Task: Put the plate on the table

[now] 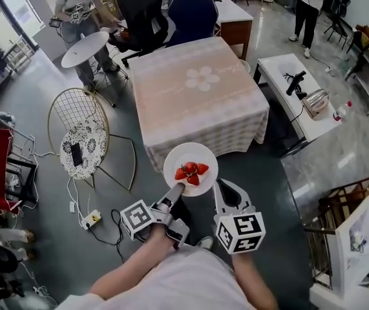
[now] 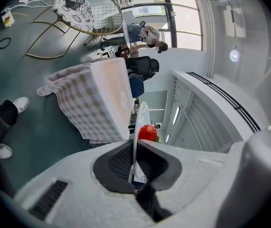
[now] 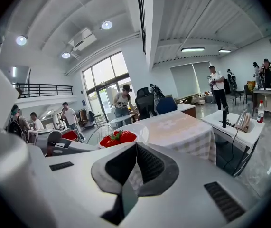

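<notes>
A white plate point(image 1: 189, 154) with red strawberries point(image 1: 191, 172) hangs in the air just in front of the near edge of the table point(image 1: 197, 95), which has a pale checked cloth. My left gripper point(image 1: 176, 188) is shut on the plate's near-left rim. In the left gripper view the plate point(image 2: 142, 114) stands edge-on between the pads, with a strawberry point(image 2: 147, 133) beside it. My right gripper point(image 1: 220, 187) sits just right of the plate, shut with nothing in it. In the right gripper view the plate point(image 3: 140, 130) and the table point(image 3: 182, 127) lie ahead of the shut jaws.
A gold wire chair point(image 1: 81, 134) with a patterned cushion stands left of the table. A low white bench point(image 1: 287, 86) with a toaster is to the right. Office chairs point(image 1: 194, 11) and a round white table point(image 1: 84, 49) stand behind. People are at the back. A power strip point(image 1: 91, 219) lies on the floor.
</notes>
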Demonstrator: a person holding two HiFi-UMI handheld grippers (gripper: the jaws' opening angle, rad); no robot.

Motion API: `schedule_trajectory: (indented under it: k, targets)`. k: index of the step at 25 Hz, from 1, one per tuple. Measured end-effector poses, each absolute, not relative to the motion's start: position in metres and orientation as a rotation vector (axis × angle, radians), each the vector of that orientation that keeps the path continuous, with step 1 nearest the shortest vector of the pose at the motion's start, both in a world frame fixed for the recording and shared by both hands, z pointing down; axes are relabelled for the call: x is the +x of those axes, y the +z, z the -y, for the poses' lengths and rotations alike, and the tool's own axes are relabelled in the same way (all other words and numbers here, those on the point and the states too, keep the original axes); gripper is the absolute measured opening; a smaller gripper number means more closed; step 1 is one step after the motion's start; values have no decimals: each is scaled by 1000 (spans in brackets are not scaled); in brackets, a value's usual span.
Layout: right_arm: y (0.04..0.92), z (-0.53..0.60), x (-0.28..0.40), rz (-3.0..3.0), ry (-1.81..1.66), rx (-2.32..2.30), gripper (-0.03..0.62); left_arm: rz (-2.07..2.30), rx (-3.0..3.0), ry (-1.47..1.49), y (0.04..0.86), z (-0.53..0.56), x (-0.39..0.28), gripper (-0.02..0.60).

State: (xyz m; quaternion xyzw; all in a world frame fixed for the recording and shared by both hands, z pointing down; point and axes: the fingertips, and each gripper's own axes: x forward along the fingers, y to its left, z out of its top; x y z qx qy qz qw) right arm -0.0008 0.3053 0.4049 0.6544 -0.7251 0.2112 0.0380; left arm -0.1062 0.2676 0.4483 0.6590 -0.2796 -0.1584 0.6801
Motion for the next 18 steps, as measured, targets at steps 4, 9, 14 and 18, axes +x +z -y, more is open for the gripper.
schedule_trajectory:
  k: [4, 9, 14, 18]
  targets:
    - [409, -267, -3, 2190, 657, 2004, 5, 616, 1447, -354, 454, -227, -107, 14]
    - [404, -216, -6, 2134, 655, 2015, 5, 571, 1432, -361, 449, -168, -105, 14]
    - [399, -170, -12, 2092, 637, 2028, 5, 540, 1417, -375, 447, -119, -112, 14]
    - [397, -135, -26, 2078, 633, 2012, 5, 539, 1392, -378, 451, -87, -126, 14]
